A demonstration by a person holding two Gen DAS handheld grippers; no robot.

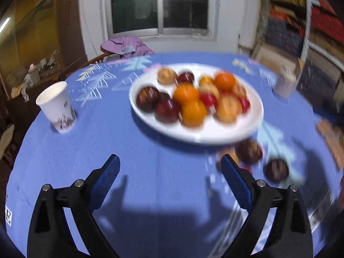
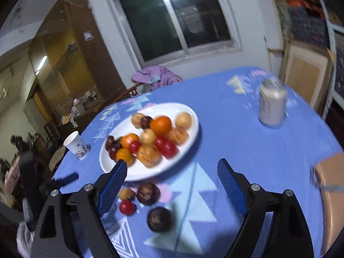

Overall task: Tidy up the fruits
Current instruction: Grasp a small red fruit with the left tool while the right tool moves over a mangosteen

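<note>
From the left wrist, the left gripper (image 1: 169, 161) is seen with its jaws spread wide over bare blue tablecloth (image 1: 150, 172), nothing between them. A white plate (image 1: 215, 137) heaped with oranges, dark red fruits and tan fruits is shown ahead, blurred. A paper cup (image 1: 57, 107) stands well to the plate's left, and a pale can (image 1: 283, 83) is glimpsed at its right. Two dark fruits (image 1: 249, 151) are seen on the cloth just beyond the right finger, near the plate's front rim; a tan one is partly hidden behind that finger. From the right wrist, the right gripper (image 2: 172, 169) is likewise shown wide apart and empty. The loose fruits are seen more fully here: a small tan fruit (image 2: 126, 194), a red fruit (image 2: 127, 207) and two dark ones (image 2: 148, 193) lie on the cloth before the plate (image 2: 111, 167), beside the left finger. The can (image 2: 272, 105) is shown upright, well apart from the plate, and a cardboard box (image 2: 331, 193) appears at the right edge.
</note>
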